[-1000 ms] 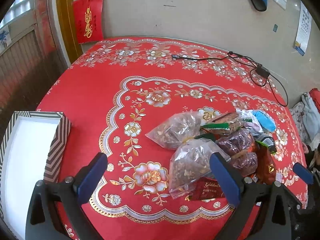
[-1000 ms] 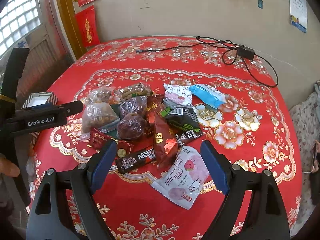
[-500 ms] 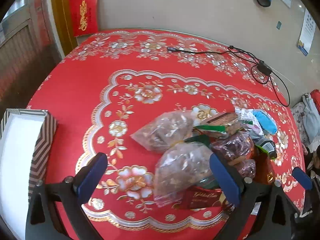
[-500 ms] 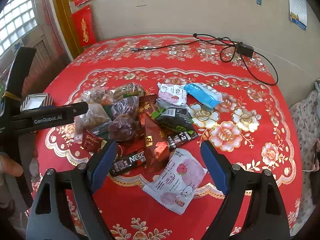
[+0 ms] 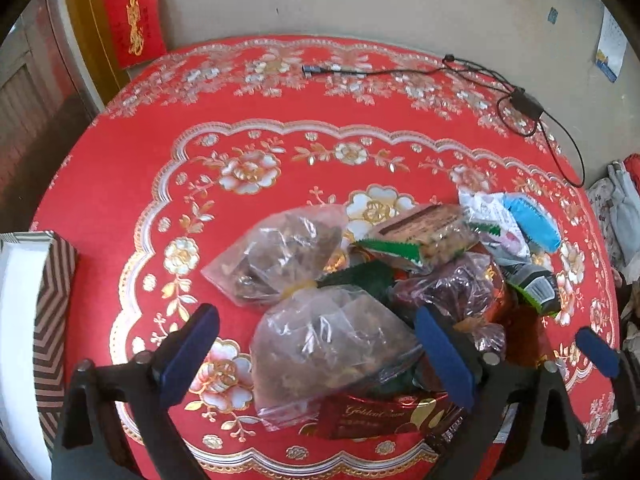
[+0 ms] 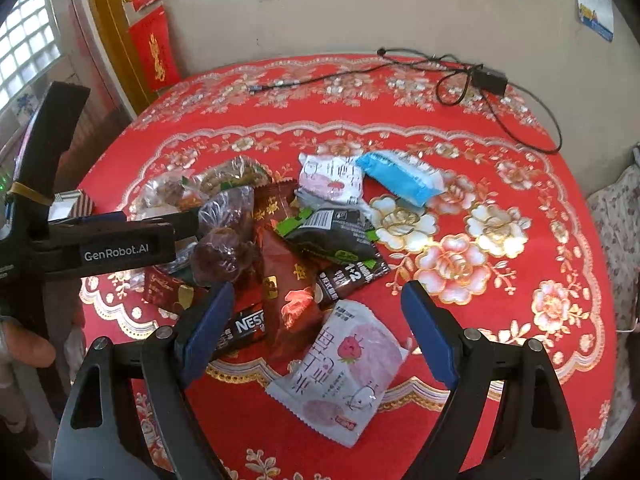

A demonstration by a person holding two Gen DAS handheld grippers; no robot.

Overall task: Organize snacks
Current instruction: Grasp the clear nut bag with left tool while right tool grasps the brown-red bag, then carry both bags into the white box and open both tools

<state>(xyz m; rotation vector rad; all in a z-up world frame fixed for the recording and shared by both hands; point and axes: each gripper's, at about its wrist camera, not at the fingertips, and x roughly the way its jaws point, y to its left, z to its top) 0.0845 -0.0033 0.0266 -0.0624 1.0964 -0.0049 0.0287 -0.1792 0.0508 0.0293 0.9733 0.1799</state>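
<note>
Snacks in a mixed heap (image 6: pixel 280 248) lie on the round table's red cloth with gold and white flowers (image 5: pixel 120 168), left of centre in the right wrist view and lower right of centre in the left wrist view. At the left edge of the left wrist view stands an open white box with brown chevron-striped walls (image 5: pixel 52 304), apart from the heap. The left gripper (image 5: pixel 316 340) hangs over the nearest clear plastic bag of brown nuts (image 5: pixel 320 344); its blue-padded jaws stand wide apart and have just been closing a little, the bag between them with neither pad pressing it. A second clear bag of nuts (image 5: pixel 280 252) lies just behind. The right gripper (image 6: pixel 316 320) has its jaws wide apart over a white and pink strawberry-print packet (image 6: pixel 344 372) at the heap's near edge, gripping nothing. Farther back lies a light blue wrapped packet (image 6: pixel 400 178), and a black cable with an adapter (image 6: pixel 490 80) sits near the far rim.
</note>
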